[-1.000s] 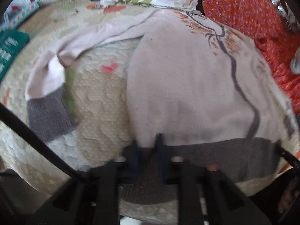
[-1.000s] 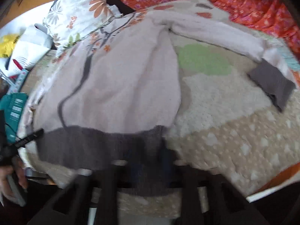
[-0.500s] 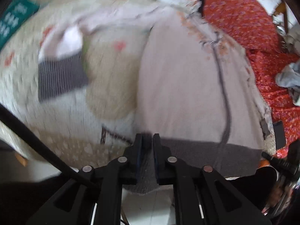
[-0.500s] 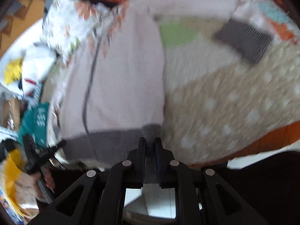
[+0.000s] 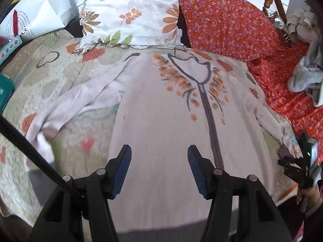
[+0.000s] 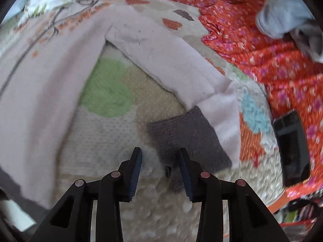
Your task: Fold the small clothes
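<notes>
Pale pink knit cardigan (image 5: 161, 121) spread front-up on the quilted bedcover (image 5: 60, 76), collar toward the floral pillow (image 5: 129, 12), sleeves angled out to either side. Left gripper (image 5: 159, 153) wide apart and empty above the lower body; right gripper (image 6: 160, 157) likewise apart and empty, just short of the grey ribbed cuff (image 6: 187, 137) of the near sleeve. Probably light, soft and floppy, prone to stretch and sag if lifted by one point, so best pinched at the firmer ribbed cuff or hem band.

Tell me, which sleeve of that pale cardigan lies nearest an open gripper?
The sleeve with the grey cuff showing, right by the right gripper. The other sleeve lies well left of the left gripper.
</notes>
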### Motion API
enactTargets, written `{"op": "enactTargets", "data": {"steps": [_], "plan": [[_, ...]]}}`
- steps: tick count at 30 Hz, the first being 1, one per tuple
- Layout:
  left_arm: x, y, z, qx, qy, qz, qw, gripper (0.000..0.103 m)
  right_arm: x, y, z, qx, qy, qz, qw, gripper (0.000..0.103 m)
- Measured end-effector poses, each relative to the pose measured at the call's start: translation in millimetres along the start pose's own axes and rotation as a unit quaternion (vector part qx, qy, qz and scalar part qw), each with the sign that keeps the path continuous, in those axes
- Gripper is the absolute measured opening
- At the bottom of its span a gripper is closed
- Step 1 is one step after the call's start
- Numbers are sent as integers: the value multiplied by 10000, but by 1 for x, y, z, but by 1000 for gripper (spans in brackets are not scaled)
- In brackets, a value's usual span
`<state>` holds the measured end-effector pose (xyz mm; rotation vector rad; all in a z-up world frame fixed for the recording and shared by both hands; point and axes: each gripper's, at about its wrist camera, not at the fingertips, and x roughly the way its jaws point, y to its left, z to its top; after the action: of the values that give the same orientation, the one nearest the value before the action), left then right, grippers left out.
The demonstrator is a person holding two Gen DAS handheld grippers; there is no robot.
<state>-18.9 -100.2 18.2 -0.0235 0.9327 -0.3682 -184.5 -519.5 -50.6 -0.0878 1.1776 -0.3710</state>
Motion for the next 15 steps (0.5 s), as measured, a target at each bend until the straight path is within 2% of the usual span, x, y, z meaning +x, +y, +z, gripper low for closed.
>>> {"op": "enactTargets", "data": {"steps": [1,3,6,8,11,15], "plan": [[6,2,6,-10,-12,72,10000,57,-3,-11,3,162,47,0,9999,3],[12,7,14,-26,-58,150,9999,57,-7,-32,14,521,-113,-80,9985,3],[18,21,21,-145,-147,214,9996,57,-27,-92,26,1217,-345,-635,9899,3],[22,34,23,-352,-161,185,9991,59,-50,-146,32,1955,-527,-1131,9727,3],[29,53,24,-741,-7,64,9972,59,-80,-200,38,2848,-730,-1581,9426,3],[29,71,27,-1113,39,-113,9937,59,-106,-220,55,3464,-1002,-1653,9179,3]]}}
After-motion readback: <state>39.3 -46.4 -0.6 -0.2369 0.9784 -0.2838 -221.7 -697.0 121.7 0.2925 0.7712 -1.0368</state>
